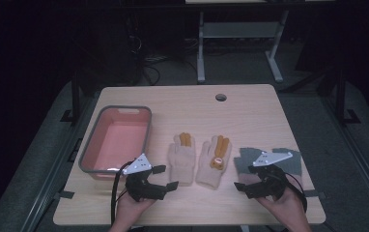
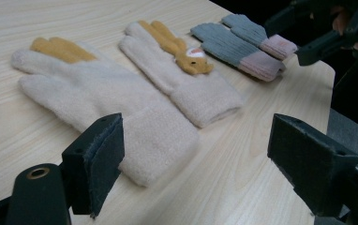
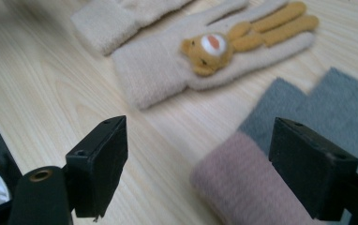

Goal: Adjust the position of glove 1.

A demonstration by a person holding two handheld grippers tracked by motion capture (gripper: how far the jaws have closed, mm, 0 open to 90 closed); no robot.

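Two cream knit gloves with mustard fingers lie flat at the table's front middle: a plain one (image 1: 181,157) (image 2: 97,108) and one with a small bear face (image 1: 214,162) (image 2: 186,70) (image 3: 205,56). A pair of grey gloves with pink cuffs (image 1: 274,162) (image 2: 242,44) (image 3: 303,136) lies to their right. My left gripper (image 1: 165,177) (image 2: 196,164) stands open just in front of the plain glove's cuff. My right gripper (image 1: 243,186) (image 3: 198,173) is open too, low over the pink cuff of a grey glove, holding nothing.
A grey-rimmed basin with a pink inside (image 1: 117,140) stands at the left of the wooden table (image 1: 250,116), close to my left hand. A round cable hole (image 1: 220,97) sits near the far edge. Dark floor and desk legs lie beyond.
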